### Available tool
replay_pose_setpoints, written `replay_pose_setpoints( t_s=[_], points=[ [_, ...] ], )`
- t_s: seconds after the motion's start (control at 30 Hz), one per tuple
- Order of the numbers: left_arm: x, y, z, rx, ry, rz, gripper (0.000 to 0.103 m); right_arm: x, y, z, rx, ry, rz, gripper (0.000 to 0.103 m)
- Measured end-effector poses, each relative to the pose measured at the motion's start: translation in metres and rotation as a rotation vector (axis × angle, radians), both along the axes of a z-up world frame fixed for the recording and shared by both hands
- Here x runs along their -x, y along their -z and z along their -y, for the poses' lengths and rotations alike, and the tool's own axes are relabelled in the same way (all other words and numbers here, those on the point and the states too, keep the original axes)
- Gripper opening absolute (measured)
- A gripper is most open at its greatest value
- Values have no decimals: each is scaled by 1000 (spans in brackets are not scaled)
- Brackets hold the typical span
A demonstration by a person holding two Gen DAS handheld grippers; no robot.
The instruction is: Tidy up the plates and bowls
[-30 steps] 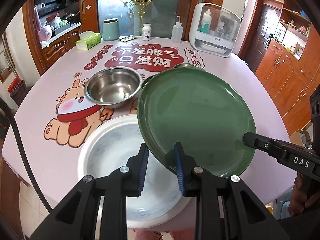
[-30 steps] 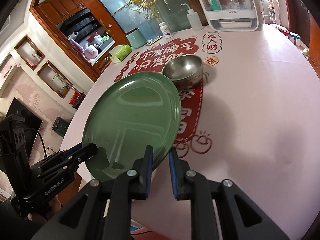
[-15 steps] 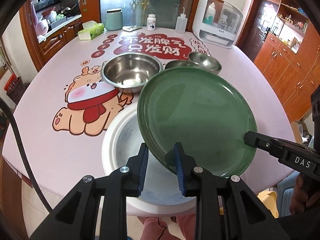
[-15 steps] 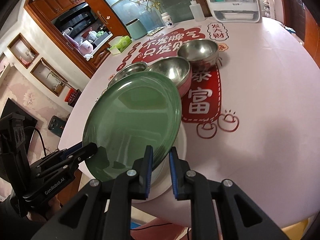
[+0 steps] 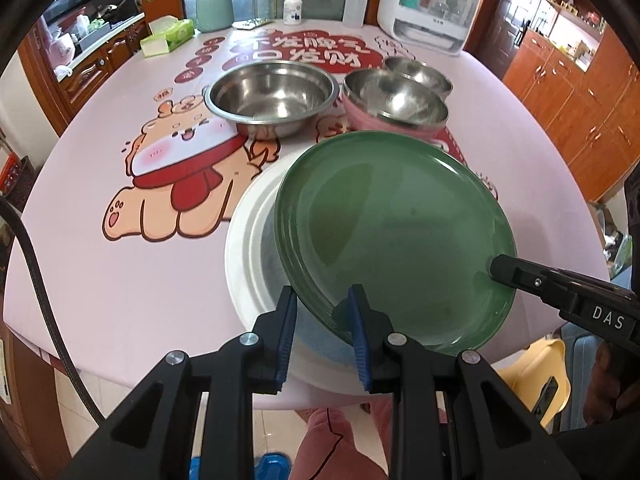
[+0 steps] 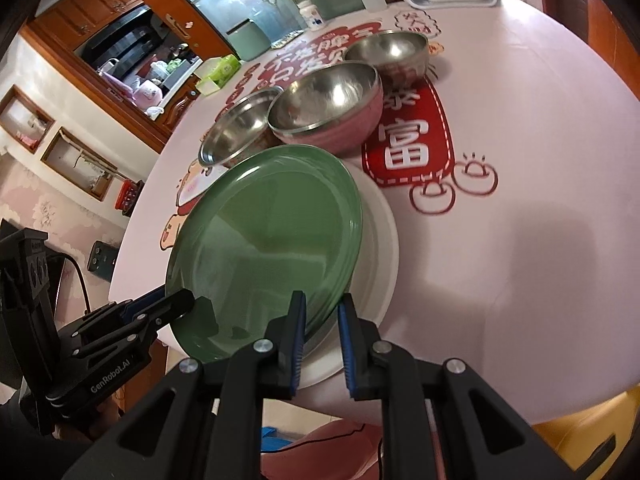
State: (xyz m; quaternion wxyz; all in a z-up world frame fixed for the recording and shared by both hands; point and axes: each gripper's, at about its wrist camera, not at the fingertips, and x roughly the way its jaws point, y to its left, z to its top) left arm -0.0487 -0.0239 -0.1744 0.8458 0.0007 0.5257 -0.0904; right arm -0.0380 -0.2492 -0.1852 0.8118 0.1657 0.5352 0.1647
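Nearest: left tongs (image 5: 322, 306) pinched the near rim of the green plate (image 5: 396, 236), right tongs (image 6: 322, 312) pinched its opposite edge. Held tilted, partly over the white plate (image 5: 250, 256) at the desk's near edge, not yet seated.

To finish the stacking well, by judgement: lowered evenly with both hands, levelled first, centred over the white plate, low edge set down gently, then both tongs let go together to avoid a slide toward the near edge of the desk.

Farther on: wide steel bowl (image 5: 270, 94), pink-sided bowl (image 5: 394, 106) just beside it, small steel bowl (image 5: 418, 74) behind, all separate, probably waiting to be nested.

Underneath: pink desk (image 5: 120, 280) cover printed with a cartoon dog and red lettering. At the far edge: tissue box (image 5: 168, 36), green canister (image 5: 214, 10), pill bottle, squeeze bottle, white appliance (image 5: 428, 4). Beyond: wooden cabinets, glass door, kitchen opening.
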Motion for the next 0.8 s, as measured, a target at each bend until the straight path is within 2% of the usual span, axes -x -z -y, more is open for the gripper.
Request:
replay_pose_setpoints(
  t_s=[0.2, 0.27, 0.37, 0.5, 0.8],
  points=[
    [1, 8, -4, -25, 31, -14, 24, 2, 3, -7, 5, 23, -1, 16],
    [2, 5, -2, -11, 63, 4, 24, 2, 3, -10, 37, 25, 2, 17],
    [5, 0, 11, -48, 116, 35, 24, 3, 5, -13, 44, 21, -2, 17],
    [7, 0, 19, -53, 163, 36, 24, 4, 6, -15, 49, 26, -10, 17],
    [4, -1, 16, -58, 159, 38, 24, 4, 7, -14, 68, 42, -34, 20]
  ],
)
